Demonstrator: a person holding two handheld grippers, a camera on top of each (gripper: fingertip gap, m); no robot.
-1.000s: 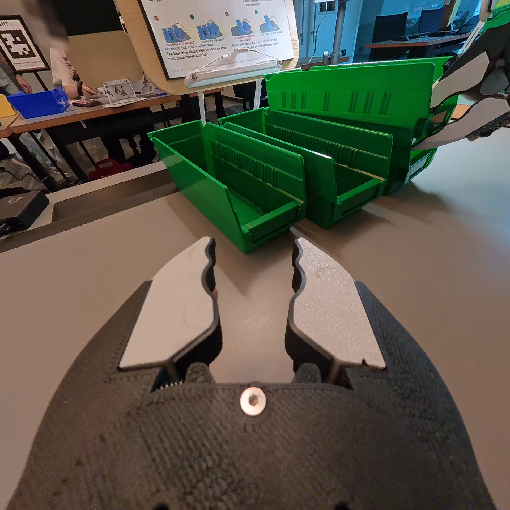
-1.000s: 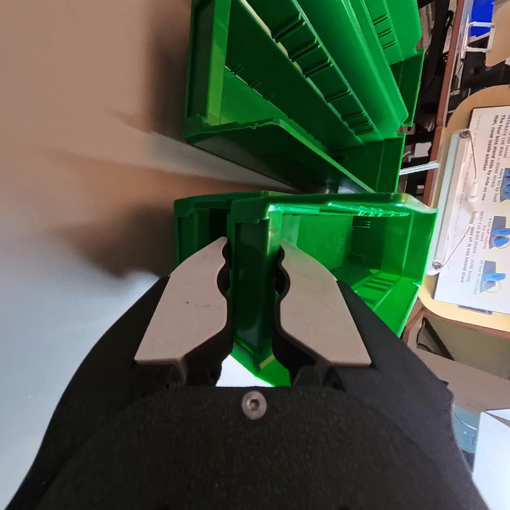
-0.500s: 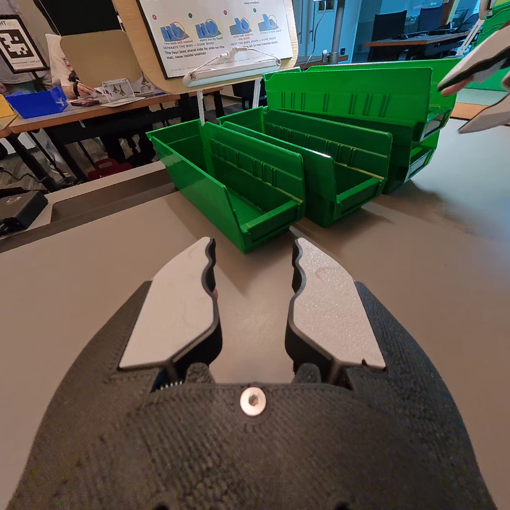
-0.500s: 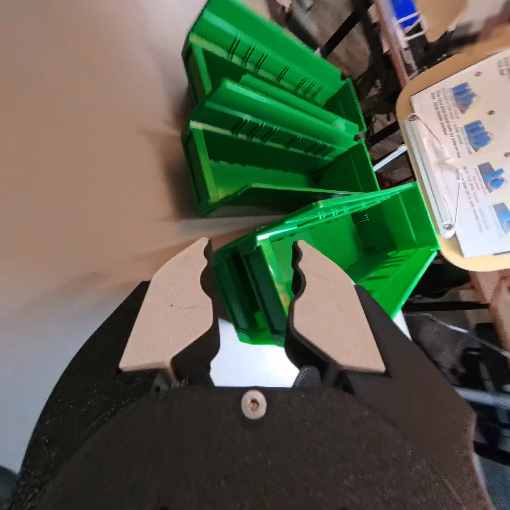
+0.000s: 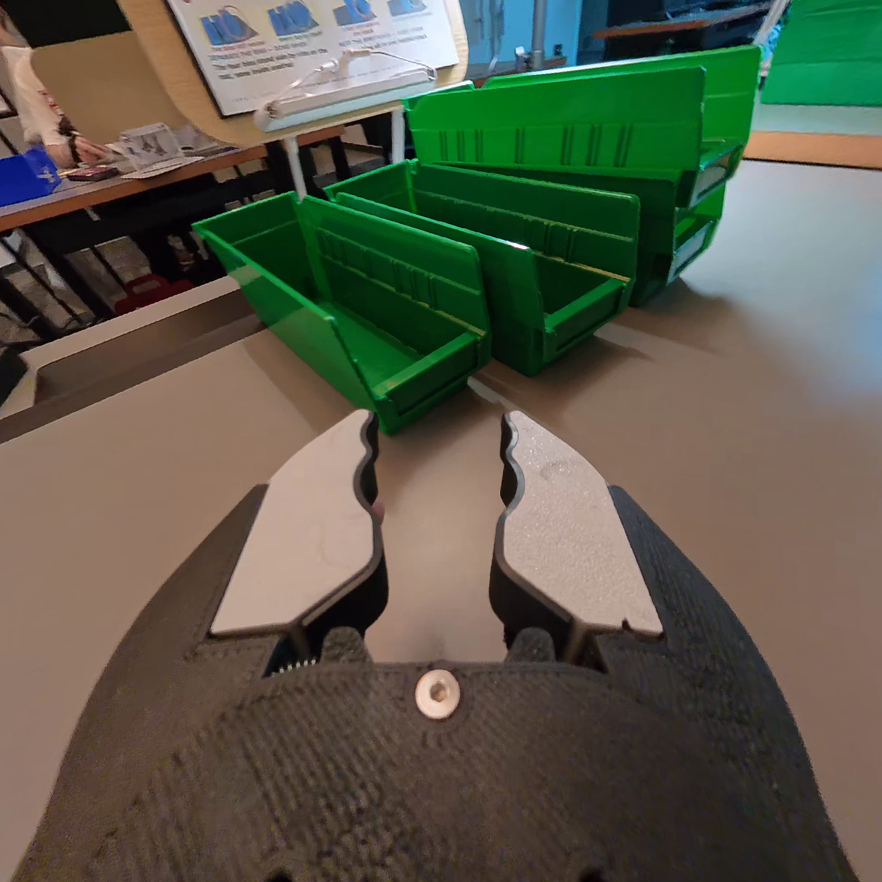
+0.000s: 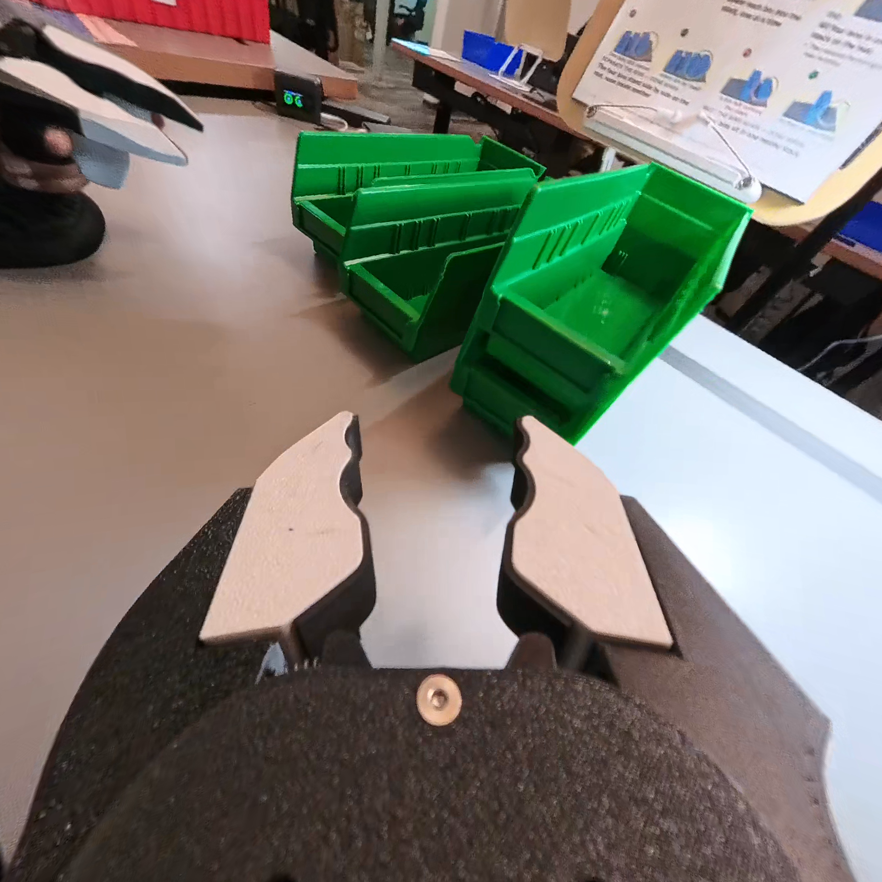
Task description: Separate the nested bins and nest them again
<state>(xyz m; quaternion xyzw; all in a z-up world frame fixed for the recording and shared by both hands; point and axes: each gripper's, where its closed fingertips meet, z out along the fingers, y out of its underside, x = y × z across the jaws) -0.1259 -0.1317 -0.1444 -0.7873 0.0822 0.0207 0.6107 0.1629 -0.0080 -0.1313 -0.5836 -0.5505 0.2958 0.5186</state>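
Observation:
Two single green bins stand side by side on the grey table, the nearer bin [image 5: 382, 334] and the second bin [image 5: 549, 286]. A nested stack of green bins [image 5: 572, 124] stands behind them to the right. My left gripper [image 5: 439, 420] is open and empty, just short of the nearer bin's front corner. In the right wrist view the nested stack [image 6: 596, 310] stands tilted at the right, with the two single bins [image 6: 420, 224] to its left. My right gripper [image 6: 436, 422] is open and empty, a short way back from the stack. The left gripper [image 6: 95, 119] also shows at top left.
A clipboard stand with a printed sheet [image 5: 310, 47] rises behind the bins and also shows in the right wrist view [image 6: 716, 95]. The mat's far edge [image 5: 119, 343] drops to a lighter strip [image 6: 763, 429]. Other desks and a person's arm are behind. The tips of one gripper are about 30 centimeters away from the tips of the other. From the right gripper's tips to the nested stack [image 6: 596, 310] is close to 30 centimeters.
My right gripper opened and let go of the nested stack's front wall, then drew back and turned level. The stack now rests on the table. My left gripper has hardly moved.

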